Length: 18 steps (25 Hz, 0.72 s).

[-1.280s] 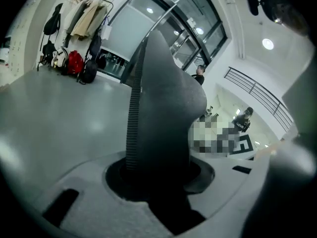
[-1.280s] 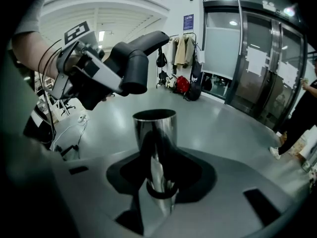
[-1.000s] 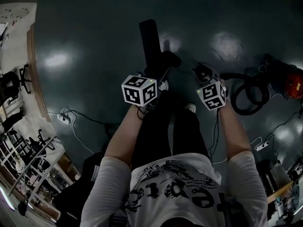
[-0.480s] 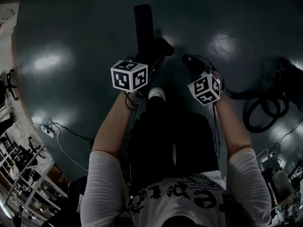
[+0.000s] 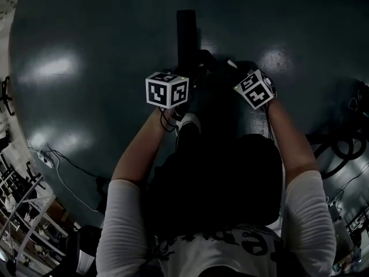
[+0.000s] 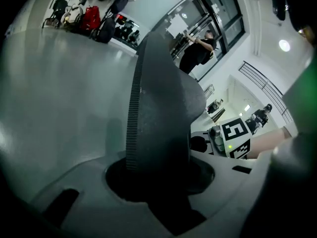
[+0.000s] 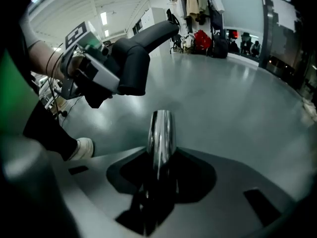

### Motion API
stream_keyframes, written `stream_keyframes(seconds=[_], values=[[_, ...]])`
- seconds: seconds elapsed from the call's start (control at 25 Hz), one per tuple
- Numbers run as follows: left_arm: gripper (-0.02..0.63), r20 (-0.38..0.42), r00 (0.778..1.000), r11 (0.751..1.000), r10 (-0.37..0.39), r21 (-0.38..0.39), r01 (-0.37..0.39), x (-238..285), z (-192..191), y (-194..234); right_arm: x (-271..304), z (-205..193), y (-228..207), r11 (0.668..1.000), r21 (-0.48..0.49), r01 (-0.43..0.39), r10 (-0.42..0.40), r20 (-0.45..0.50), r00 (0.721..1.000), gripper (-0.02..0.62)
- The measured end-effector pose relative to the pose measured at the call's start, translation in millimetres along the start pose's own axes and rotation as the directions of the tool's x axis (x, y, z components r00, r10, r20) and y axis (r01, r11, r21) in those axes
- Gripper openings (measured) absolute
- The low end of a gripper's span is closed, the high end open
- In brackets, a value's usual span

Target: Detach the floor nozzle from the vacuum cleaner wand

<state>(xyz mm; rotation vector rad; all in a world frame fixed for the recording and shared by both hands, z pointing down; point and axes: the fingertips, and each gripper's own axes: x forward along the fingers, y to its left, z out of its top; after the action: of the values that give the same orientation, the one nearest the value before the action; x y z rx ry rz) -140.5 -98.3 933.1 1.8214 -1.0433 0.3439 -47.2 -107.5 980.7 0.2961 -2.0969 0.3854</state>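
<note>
White printed shirt (image 5: 230, 248), black trousers (image 5: 219, 178), white shoe (image 5: 189, 122)

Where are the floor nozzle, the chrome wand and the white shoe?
floor nozzle (image 7: 134, 58): right gripper view, on its dark neck.
chrome wand (image 7: 161, 140): right gripper view, mid tube.
white shoe (image 7: 85, 148): right gripper view, its toe.

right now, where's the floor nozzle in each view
Head view: floor nozzle, top centre, a black bar.
Left gripper view: nozzle fills the centre, ridged edge on its left.
Right gripper view: nozzle at upper left.
Shared landmark: white shoe, in head and right gripper views.
</note>
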Motion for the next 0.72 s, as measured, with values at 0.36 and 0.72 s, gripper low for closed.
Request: stream_keyframes(seconds=[0.36, 0.72], values=[[0.129, -0.037, 0.999, 0.986, -0.002, -0.166, -0.004, 33.7, -66.4, 45.1, 58.2, -38.4, 10.5, 0.999, -0.021, -0.031, 0.028, -0.133, 0.991, 0.130], [0.129, -0.111, 0.994, 0.981, 0.004, -0.193, -0.026, 44.9, -100.8, 79.0, 67.2, -41.9, 15.6, 0.992, -0.123, 0.007, -0.027, -0.161, 0.987, 0.133]])
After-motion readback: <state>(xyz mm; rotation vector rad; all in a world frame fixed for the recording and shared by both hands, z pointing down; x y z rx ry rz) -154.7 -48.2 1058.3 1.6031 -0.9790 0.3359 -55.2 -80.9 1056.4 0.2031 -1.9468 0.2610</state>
